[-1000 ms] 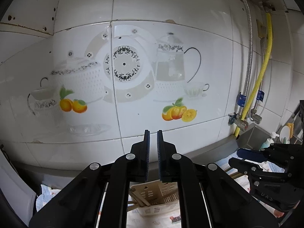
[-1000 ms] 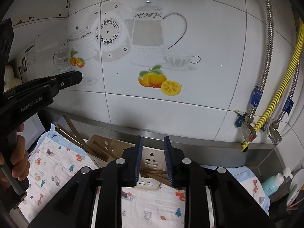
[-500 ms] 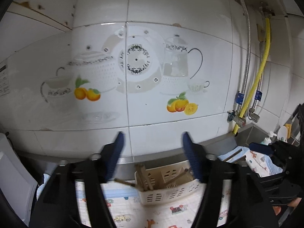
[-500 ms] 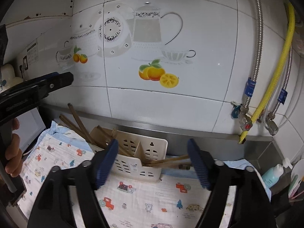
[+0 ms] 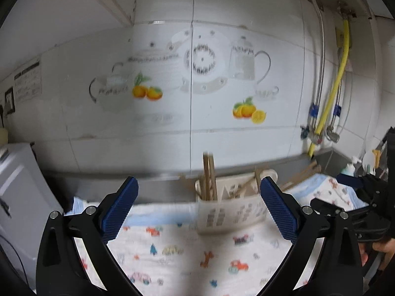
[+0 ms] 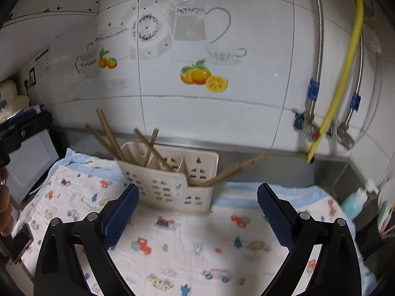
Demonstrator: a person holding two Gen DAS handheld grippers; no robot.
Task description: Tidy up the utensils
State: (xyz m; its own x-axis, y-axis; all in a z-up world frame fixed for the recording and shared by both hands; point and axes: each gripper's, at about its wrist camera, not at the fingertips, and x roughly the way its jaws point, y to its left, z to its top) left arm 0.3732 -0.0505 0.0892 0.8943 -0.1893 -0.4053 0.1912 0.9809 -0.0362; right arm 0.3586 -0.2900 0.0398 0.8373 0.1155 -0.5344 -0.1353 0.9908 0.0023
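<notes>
A cream plastic utensil holder (image 6: 170, 180) stands on a patterned cloth (image 6: 187, 241) by the tiled wall. Several wooden chopsticks (image 6: 109, 135) stick out of its left compartment, and others (image 6: 234, 169) lean out to the right. My right gripper (image 6: 197, 212) is open and empty, in front of the holder. In the left wrist view the holder (image 5: 232, 207) with chopsticks (image 5: 209, 175) sits ahead, right of centre. My left gripper (image 5: 198, 207) is open and empty. The right gripper also shows in the left wrist view (image 5: 345, 197), at the right edge.
A white appliance (image 5: 22, 192) stands at the left. Metal and yellow hoses (image 6: 333, 98) run down the wall at the right. A teal bottle (image 6: 355, 201) and a cup of utensils (image 6: 385, 212) stand at the far right. A steel ledge (image 6: 246, 150) runs along the wall.
Both grippers have opened from shut to wide open. Both have pulled back and tilted down, so the holder and cloth now show in full.
</notes>
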